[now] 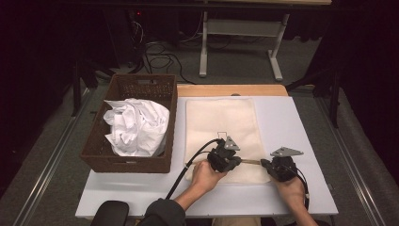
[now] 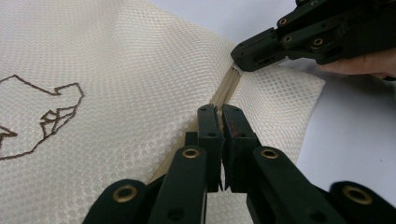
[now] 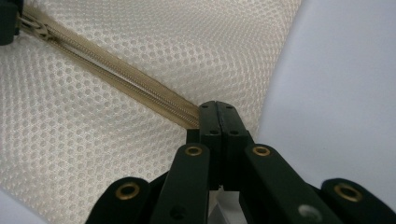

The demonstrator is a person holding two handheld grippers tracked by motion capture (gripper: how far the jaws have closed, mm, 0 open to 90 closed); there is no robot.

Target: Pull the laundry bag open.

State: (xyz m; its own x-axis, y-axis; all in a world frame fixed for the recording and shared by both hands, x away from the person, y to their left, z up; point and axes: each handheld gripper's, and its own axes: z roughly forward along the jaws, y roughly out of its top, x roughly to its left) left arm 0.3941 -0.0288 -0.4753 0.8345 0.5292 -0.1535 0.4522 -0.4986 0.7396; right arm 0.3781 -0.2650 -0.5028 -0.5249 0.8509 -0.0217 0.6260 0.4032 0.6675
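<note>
Hands: two hands come in from the near table edge, each holding a gripper over the near end of a cream mesh bag (image 1: 221,127); the bag serves as landmark for every place below.
Left gripper: left gripper (image 2: 221,122) sits on the bag's near end, jaws pressed together on the tan zipper (image 2: 228,88). The left gripper view shows the zipper tape running in between the jaw tips. Whether they pinch the slider itself or just the tape, I cannot tell.
Right gripper: right gripper (image 3: 218,116) is at the bag's near right corner, jaws closed tight on the far end of the same zipper.
Likely reason: my reading is that one gripper anchors the zipper's end so the tape stays taut, while the other is placed to run along it. Both lie in line with the zipper, which suits a straight pull.
Bag: it lies flat on the white table (image 1: 301,122), long side running away from the person, with a thin brown line drawing (image 2: 49,112) stitched on its face.
Zipper: it runs across the bag's near end, stretched straight between the two grippers, teeth looking closed along the part seen.
Basket: a dark wicker basket (image 1: 96,157) stands just left of the bag, holding crumpled white cloth (image 1: 136,127). It is within easy reach, perhaps so the cloth can go into the bag; that is a guess.
</note>
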